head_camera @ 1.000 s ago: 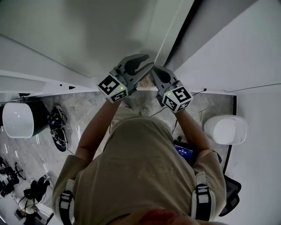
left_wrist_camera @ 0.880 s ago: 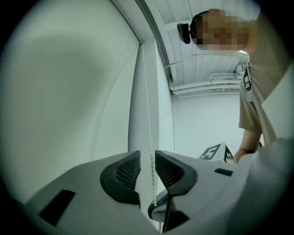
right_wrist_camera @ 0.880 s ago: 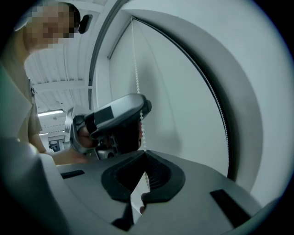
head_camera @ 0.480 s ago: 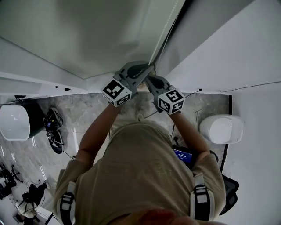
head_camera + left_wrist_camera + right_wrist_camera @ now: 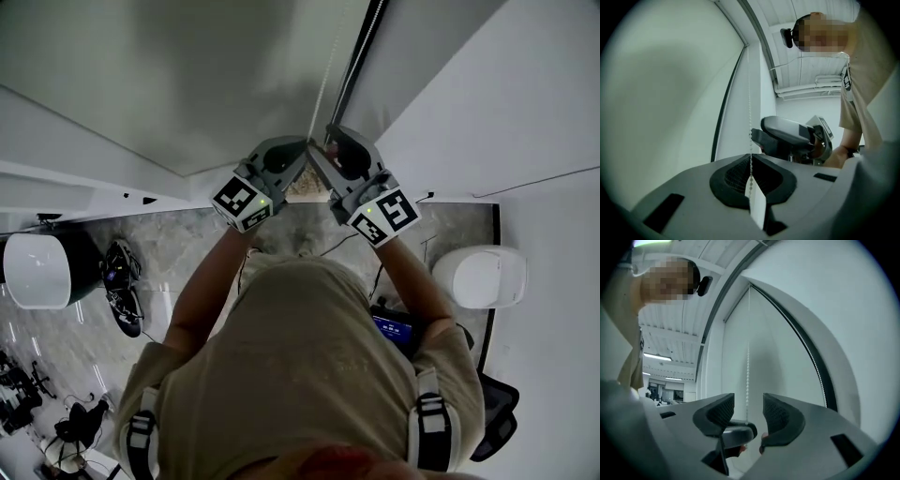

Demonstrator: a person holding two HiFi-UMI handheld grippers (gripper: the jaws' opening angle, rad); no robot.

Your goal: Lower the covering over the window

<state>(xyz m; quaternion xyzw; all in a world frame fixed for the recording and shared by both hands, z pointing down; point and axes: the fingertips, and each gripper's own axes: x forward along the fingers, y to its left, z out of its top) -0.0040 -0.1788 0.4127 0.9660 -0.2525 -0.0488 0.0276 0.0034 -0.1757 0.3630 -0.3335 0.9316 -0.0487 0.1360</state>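
Left gripper [image 5: 751, 158] is clamped on the bead chain [image 5: 750, 112], the chain's top cut off. Higher up the chain, right gripper [image 5: 748, 412]: jaws just opened wide, chain between them untouched.

Top of bead chain [image 5: 328, 66] beyond the head view's upper edge; floor clutter [image 5: 122, 281] indistinct.

Pale, flat roller blind [image 5: 670, 93]; thin white bead chain [image 5: 750, 103] vertical alongside.
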